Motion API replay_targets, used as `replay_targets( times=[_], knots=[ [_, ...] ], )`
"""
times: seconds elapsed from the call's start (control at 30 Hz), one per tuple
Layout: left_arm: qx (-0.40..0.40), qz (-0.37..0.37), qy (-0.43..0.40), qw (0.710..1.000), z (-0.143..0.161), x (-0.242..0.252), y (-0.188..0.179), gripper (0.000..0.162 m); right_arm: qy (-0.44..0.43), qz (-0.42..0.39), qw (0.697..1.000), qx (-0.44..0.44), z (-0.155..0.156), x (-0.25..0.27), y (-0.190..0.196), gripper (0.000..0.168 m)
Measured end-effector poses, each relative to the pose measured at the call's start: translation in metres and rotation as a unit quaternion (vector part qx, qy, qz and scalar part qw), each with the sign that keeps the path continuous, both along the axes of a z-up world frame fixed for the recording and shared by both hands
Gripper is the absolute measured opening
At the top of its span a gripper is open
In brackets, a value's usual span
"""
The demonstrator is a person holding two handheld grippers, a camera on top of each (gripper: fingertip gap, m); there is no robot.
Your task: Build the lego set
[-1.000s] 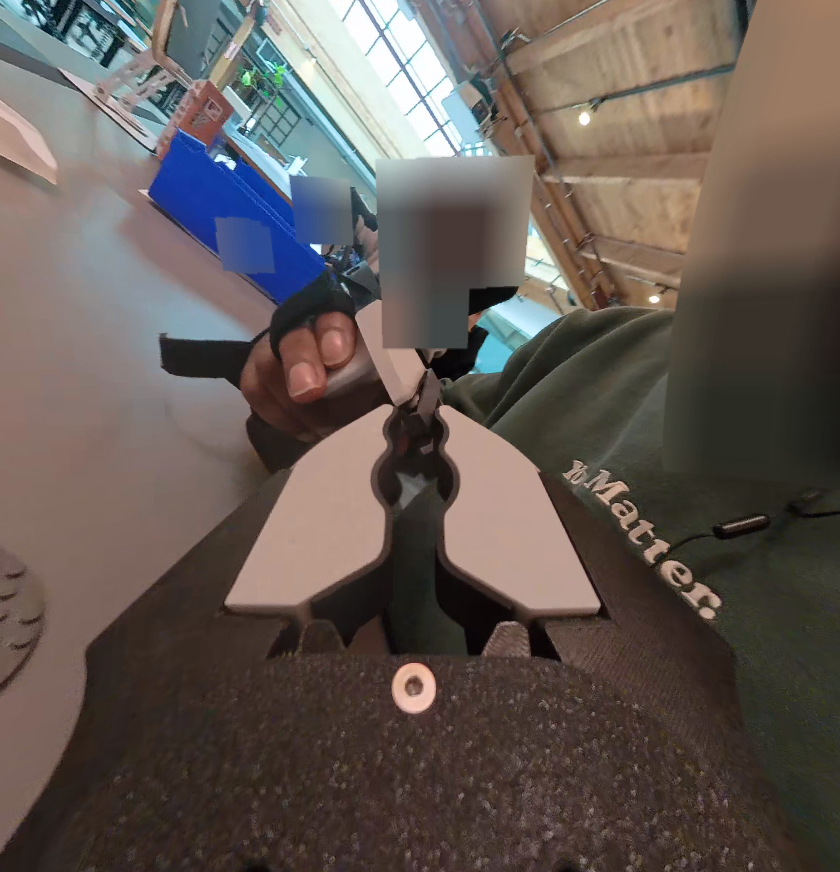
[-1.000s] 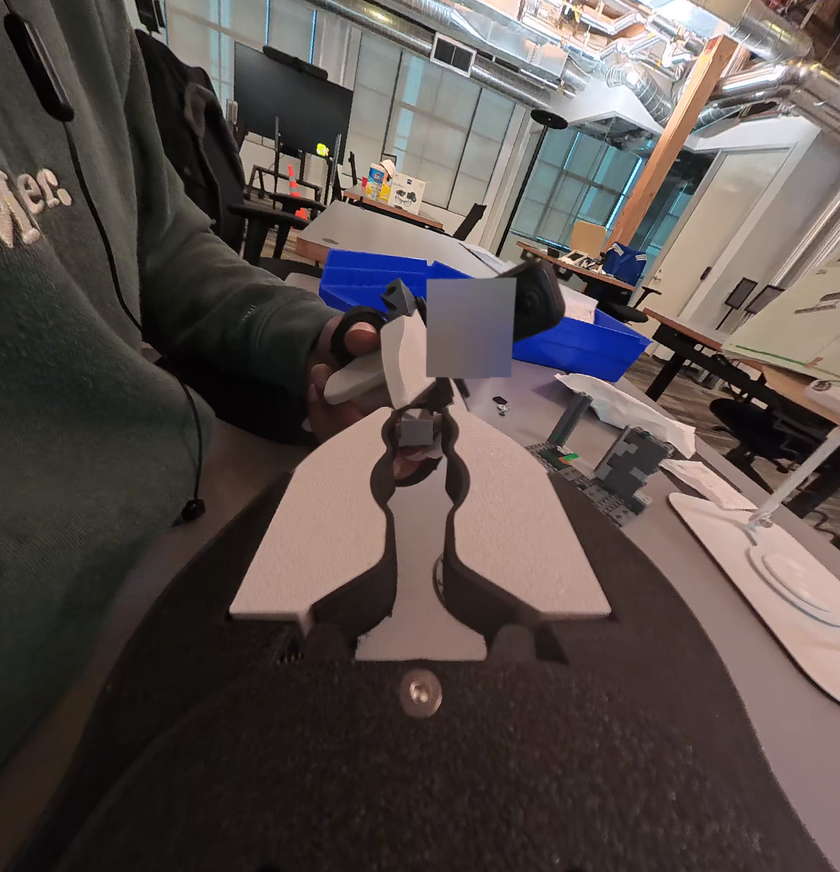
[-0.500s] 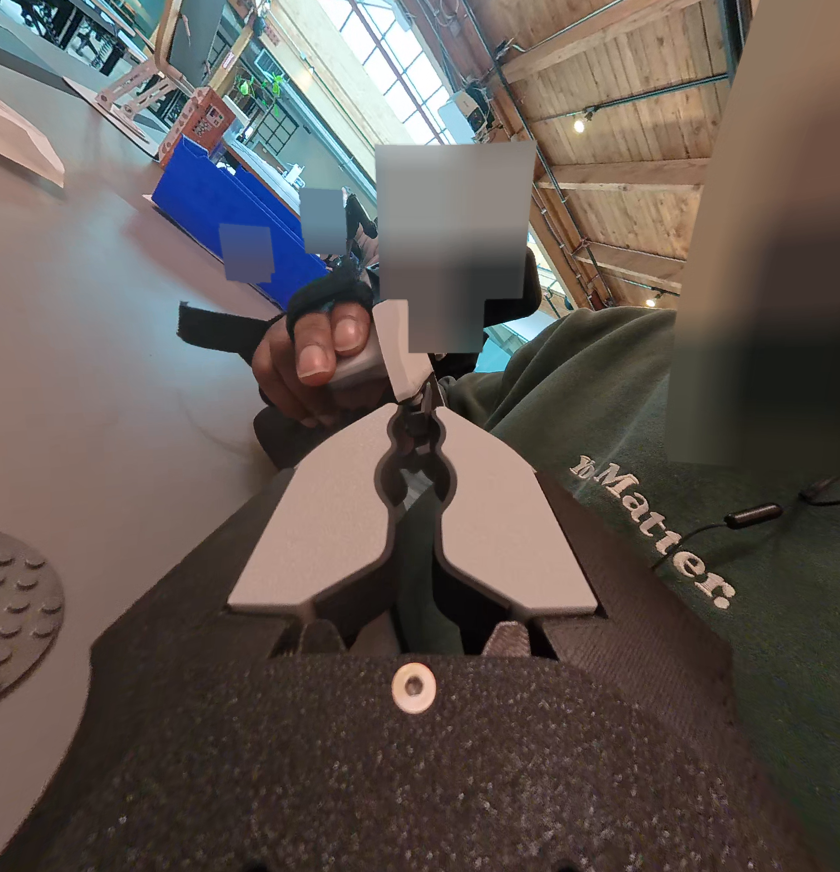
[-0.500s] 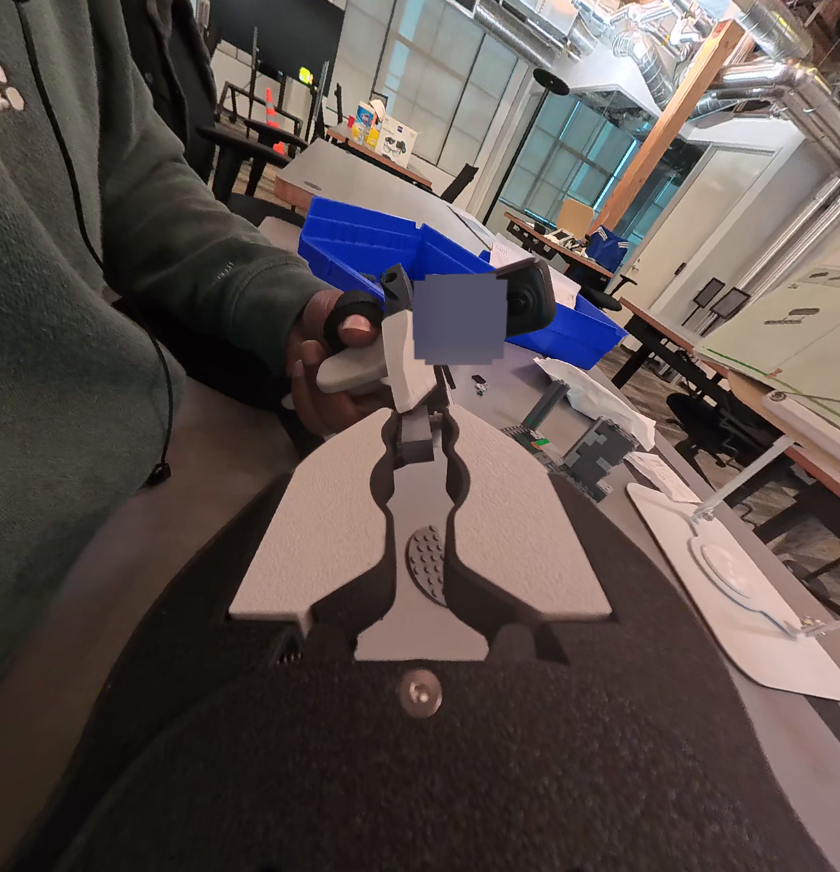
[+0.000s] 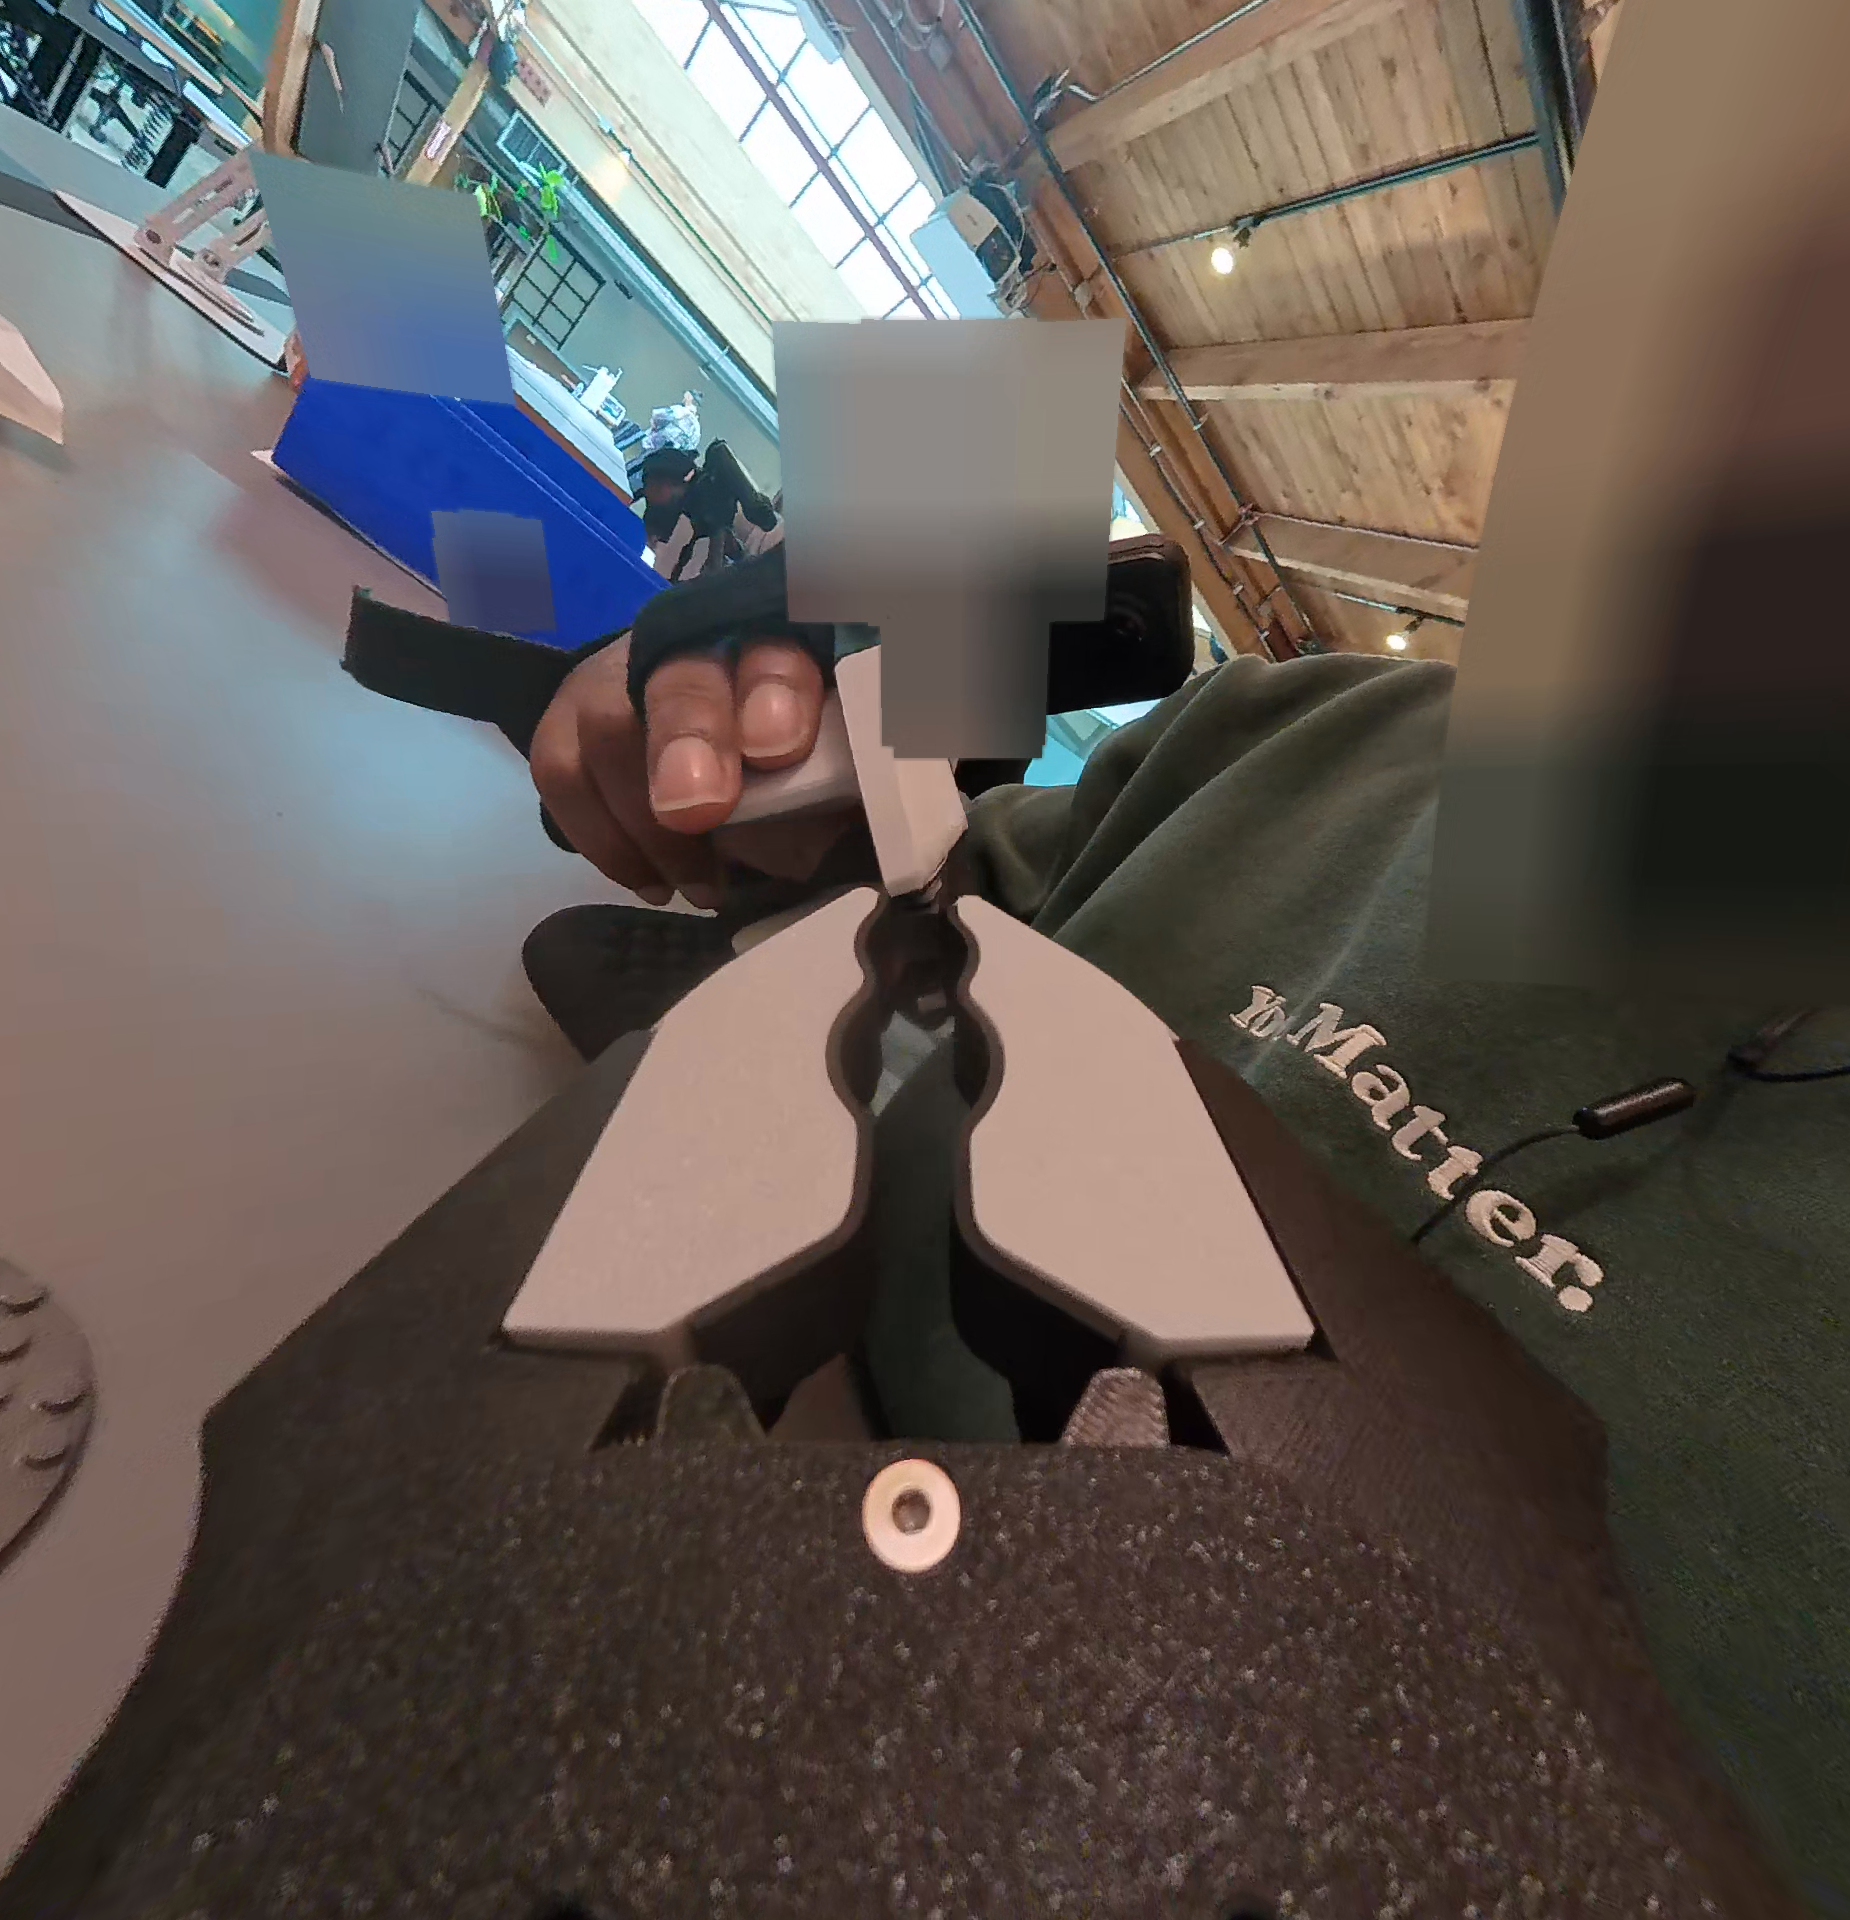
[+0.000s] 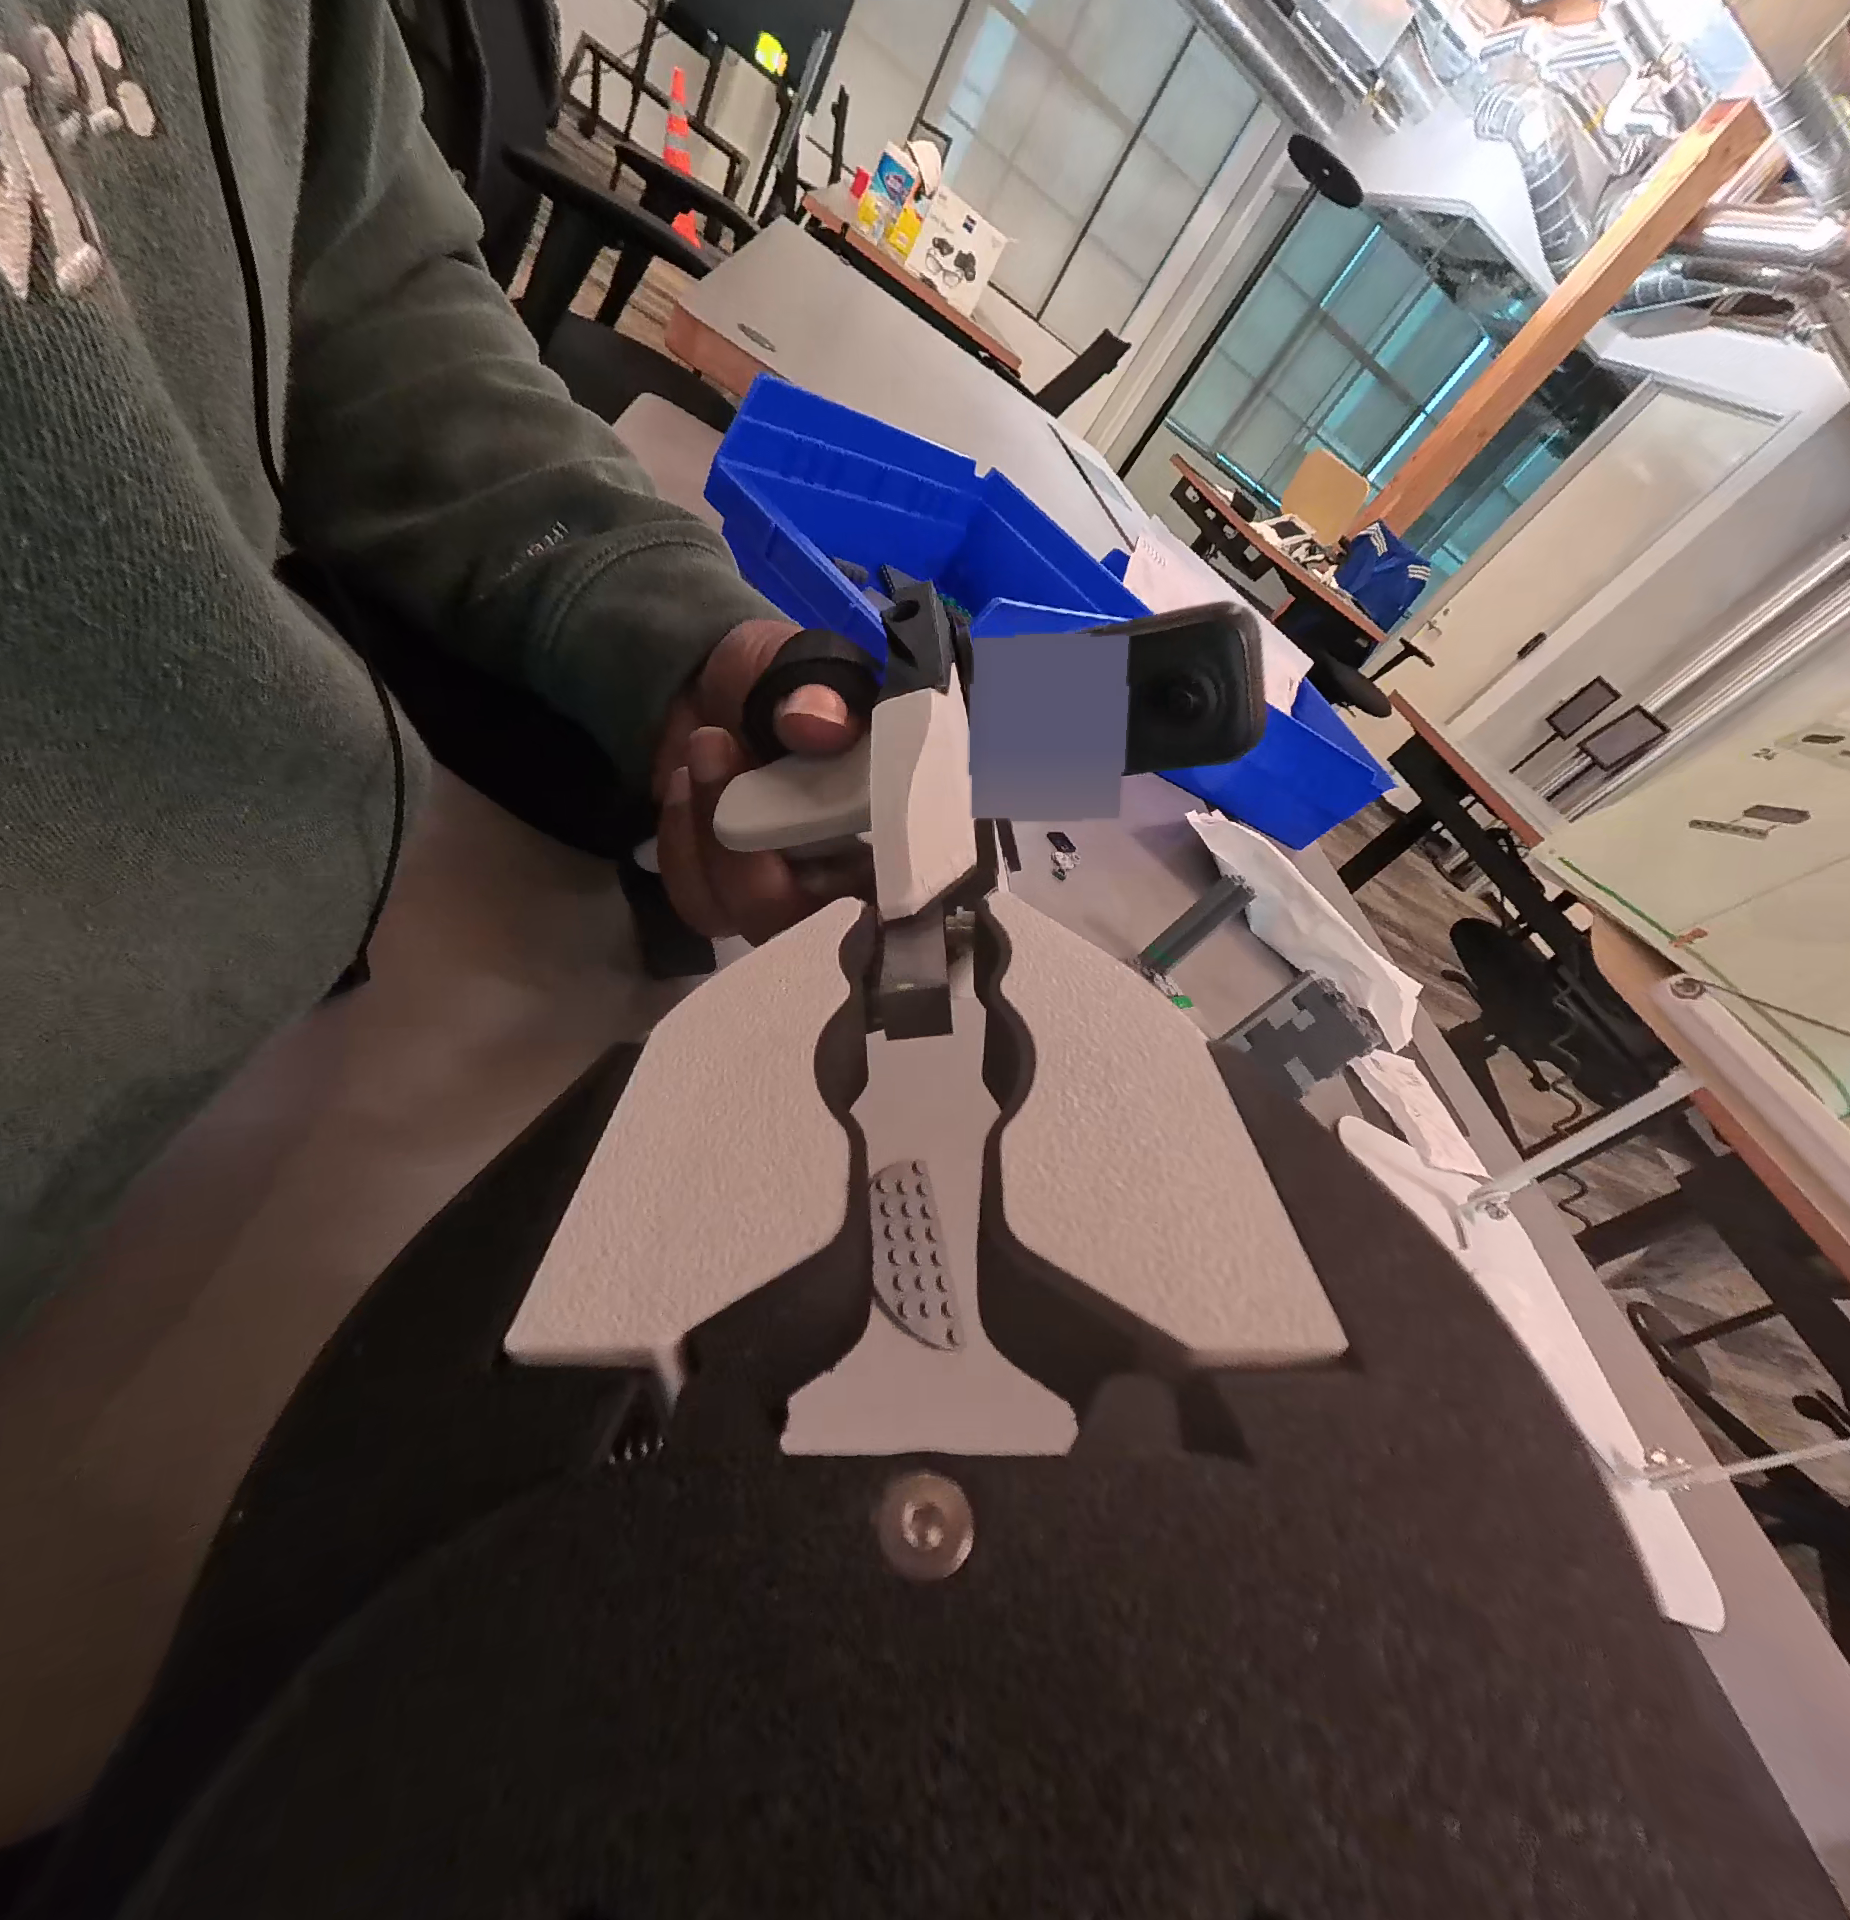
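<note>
1. A small dark grey lego piece (image 6: 913,987) sits in mid-air above the counter (image 6: 505,1039), pinched at the very tips of the right hand-held gripper (image 6: 916,925). Its long axis runs roughly along the fingers, and one end pokes back into the gap between them.

2. The left hand-held gripper (image 5: 913,914) comes in from the opposite side, nose to nose with the right one. Its tips are nearly together on something small and dark, which is too hidden for me to say whether it is the same piece or a second one.

3. So the two hand-held grippers meet at one spot with the piece between them. Both are equally near, and each is clenched rather than released. Any joining or handing over, I judge, turns on the two sets of tips staying in line.

4. Below them, a grey studded plate (image 6: 916,1257) lies flat on the counter, toward its near edge.

5. Farther out, toward the right side of the counter, stands a partly built grey assembly (image 6: 1305,1029), with a crumpled white bag (image 6: 1295,914) just behind it.

6. Blue bins (image 6: 900,520) line the far edge.

7. The person's hand (image 6: 734,821) grips the left tool's handle, in a green sleeve (image 6: 485,499).
</note>
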State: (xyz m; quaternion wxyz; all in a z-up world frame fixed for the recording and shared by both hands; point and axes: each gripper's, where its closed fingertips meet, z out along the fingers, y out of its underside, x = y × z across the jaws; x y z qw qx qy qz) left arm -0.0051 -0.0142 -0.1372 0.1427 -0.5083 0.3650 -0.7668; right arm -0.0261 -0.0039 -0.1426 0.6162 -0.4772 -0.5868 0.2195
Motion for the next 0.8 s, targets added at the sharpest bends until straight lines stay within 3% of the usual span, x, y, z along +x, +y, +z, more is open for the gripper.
replay_targets(
  times=[0.53, 0.8],
  knots=[
    [-0.078, -0.032, -0.005, 0.996, 0.0033, -0.0028, 0.0001, 0.008, -0.024, -0.004, 0.998, 0.051, 0.001, -0.0024, 0.0, 0.017],
    [-0.101, -0.032, -0.004, 0.994, 0.0035, -0.003, 0.0038, 0.008, -0.023, -0.017, 0.999, 0.024, 0.0002, -0.0024, 0.0029, 0.017]
  ],
)
